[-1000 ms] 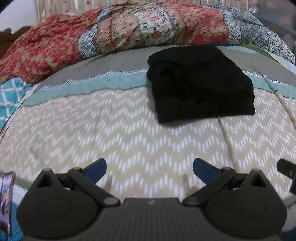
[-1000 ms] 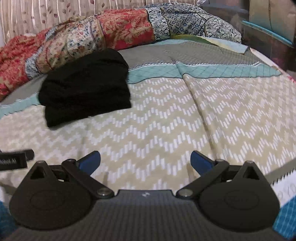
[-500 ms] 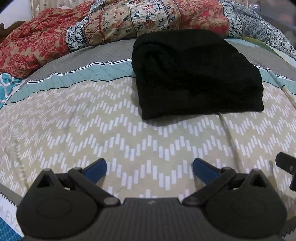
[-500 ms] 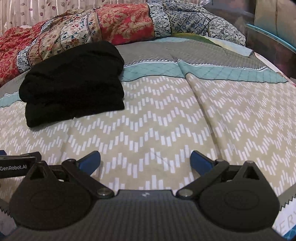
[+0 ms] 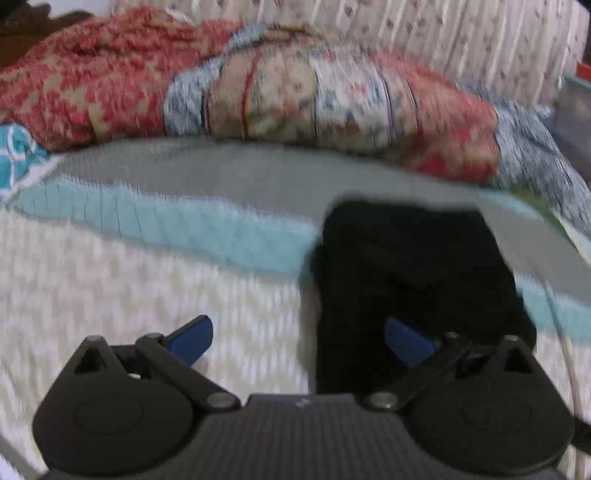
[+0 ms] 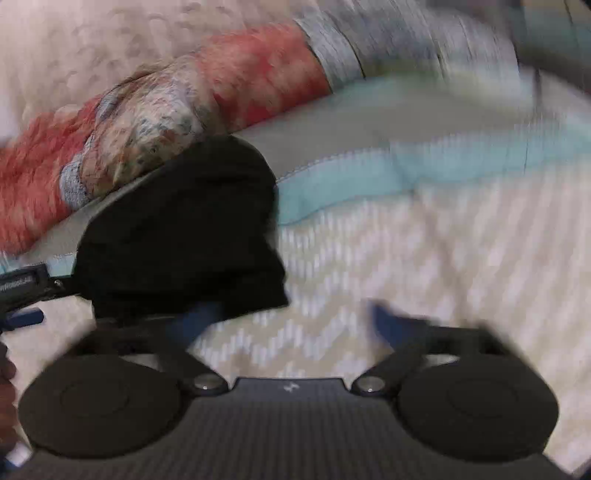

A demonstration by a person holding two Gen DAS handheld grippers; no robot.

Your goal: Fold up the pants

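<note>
Lying folded on the bedspread, the black pants are flanked by both grippers — left gripper and right gripper are held spread, empty

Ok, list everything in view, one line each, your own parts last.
pants: one, black, folded, on the bedspread below the quilt.
bedspread: one, beige zigzag with teal and grey bands, covers the bed.
quilt: one, red, cream and blue patchwork, bunched along the far side.
curtain: one, pale, flowered, behind the quilt.
left claw: one, black with blue tips, open, at the pants' near left edge.
right claw: one, same colours, open, blurred, at the pants' near right corner.
</note>
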